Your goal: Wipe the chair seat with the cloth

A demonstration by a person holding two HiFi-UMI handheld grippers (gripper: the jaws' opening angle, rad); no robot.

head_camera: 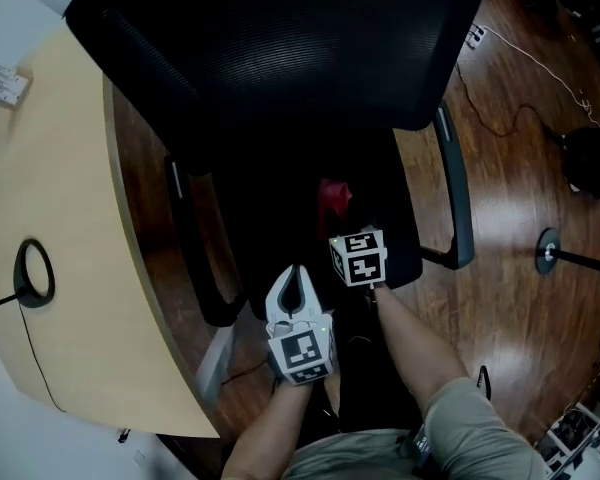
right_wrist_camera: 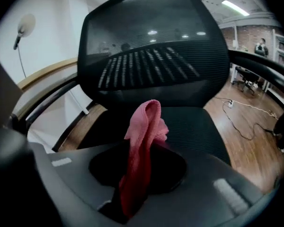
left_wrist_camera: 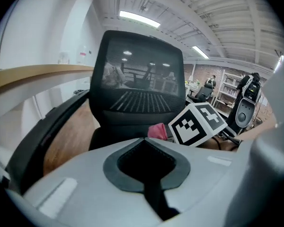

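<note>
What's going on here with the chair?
A person holds a gripper in each hand over a black office chair. The right gripper is clamped on a pink cloth and points down at the chair seat. Whether the cloth touches the seat can't be told. The left gripper is shut and empty, beside the right one.

The cloth (right_wrist_camera: 142, 141) is pink-red. The office chair (right_wrist_camera: 199, 126) is black, its backrest (right_wrist_camera: 156, 56) ribbed mesh. The floor (head_camera: 520, 168) is glossy brown woodgrain, the surface (head_camera: 50, 218) pale beige. The left tongs (head_camera: 296, 273) are light grey, their markers (head_camera: 303, 351) black-and-white squares.
</note>
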